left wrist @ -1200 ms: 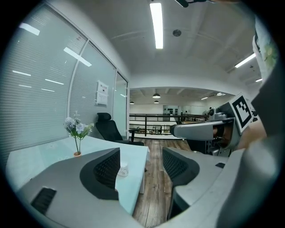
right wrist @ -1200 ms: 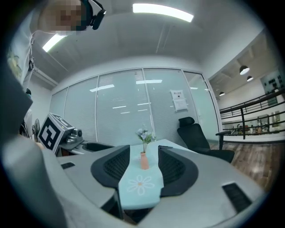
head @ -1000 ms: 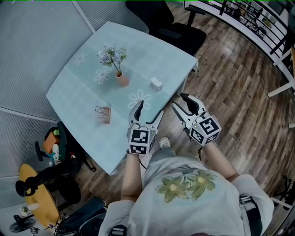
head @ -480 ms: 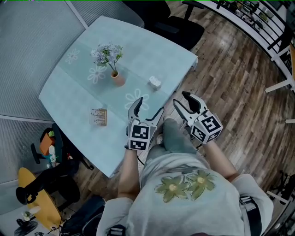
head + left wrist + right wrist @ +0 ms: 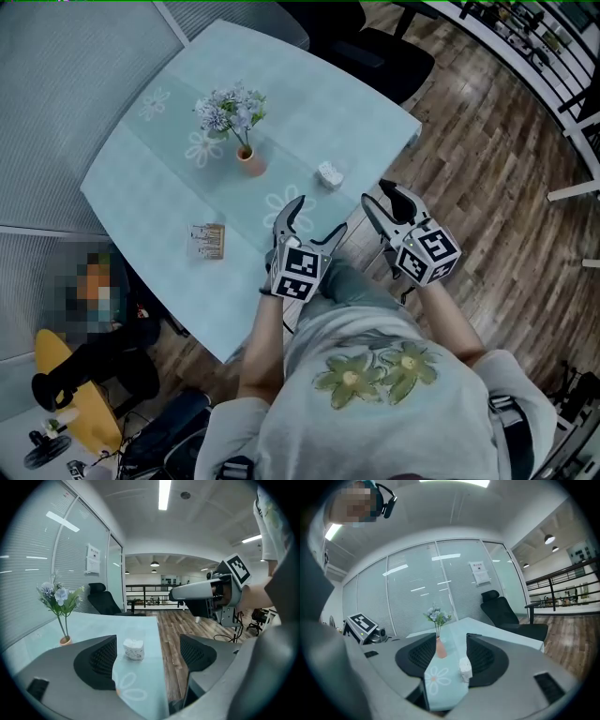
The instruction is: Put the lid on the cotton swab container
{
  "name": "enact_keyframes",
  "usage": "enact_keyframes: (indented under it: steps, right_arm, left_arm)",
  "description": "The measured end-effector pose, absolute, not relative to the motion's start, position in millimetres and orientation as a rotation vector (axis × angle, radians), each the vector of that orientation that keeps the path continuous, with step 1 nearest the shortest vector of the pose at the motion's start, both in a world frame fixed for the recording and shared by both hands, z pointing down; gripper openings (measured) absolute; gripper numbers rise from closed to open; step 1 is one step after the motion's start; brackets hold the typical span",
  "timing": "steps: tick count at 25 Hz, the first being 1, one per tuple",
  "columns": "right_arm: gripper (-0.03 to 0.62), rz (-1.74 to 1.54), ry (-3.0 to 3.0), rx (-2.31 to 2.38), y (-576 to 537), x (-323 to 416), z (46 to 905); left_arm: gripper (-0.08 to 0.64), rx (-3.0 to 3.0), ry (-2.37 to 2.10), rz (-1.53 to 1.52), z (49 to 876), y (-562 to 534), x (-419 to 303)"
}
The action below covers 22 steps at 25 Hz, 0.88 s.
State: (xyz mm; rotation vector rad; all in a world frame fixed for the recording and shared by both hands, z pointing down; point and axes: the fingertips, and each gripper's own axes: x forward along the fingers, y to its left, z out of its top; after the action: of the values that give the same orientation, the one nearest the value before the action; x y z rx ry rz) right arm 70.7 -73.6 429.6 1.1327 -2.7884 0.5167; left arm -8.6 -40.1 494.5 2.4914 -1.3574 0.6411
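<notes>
The cotton swab container [image 5: 329, 174] is a small clear tub of white swabs, standing without a lid near the table's near-right edge; it also shows as the container [image 5: 133, 648] and the container [image 5: 464, 667]. My left gripper [image 5: 319, 217] hovers over the table edge just short of it, its jaws opening wide with nothing between them [image 5: 147, 656]. My right gripper [image 5: 377, 194] hangs beside the table over the floor, open and empty [image 5: 451, 649]. A small flat box-like piece [image 5: 206, 241] lies to the left on the table; I cannot tell whether it is the lid.
A pink vase of pale flowers [image 5: 248, 159] stands mid-table on the light blue tabletop [image 5: 169, 187]. A black office chair [image 5: 394, 56] sits at the far side. Wood floor [image 5: 497, 187] lies to the right, and dark bags and gear [image 5: 94, 366] sit below the table's left corner.
The left gripper's jaws have spread wider. Both grippers have edged a little towards the container, which has not moved on the table.
</notes>
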Motion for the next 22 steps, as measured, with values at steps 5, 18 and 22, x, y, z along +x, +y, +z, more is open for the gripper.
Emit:
enact_keyframes:
  steps: [5,18,22]
  right_arm:
    - [0.204,0.577,-2.779,1.120,-108.1,61.2,444.4]
    - [0.204,0.880,-2.666,1.049,-161.7,49.7,515.6]
    - [0.204,0.912,-2.651,1.011,-172.6,43.1,527.3]
  left_arm:
    - [0.434,2.462,-1.331,0.693,513.9,-63.7,-16.6]
    - [0.434,2.391,-1.199,0.798,577.1,-115.5,-17.5]
    - [0.433,2.376,-1.180,0.824,592.7,-127.6,-18.6]
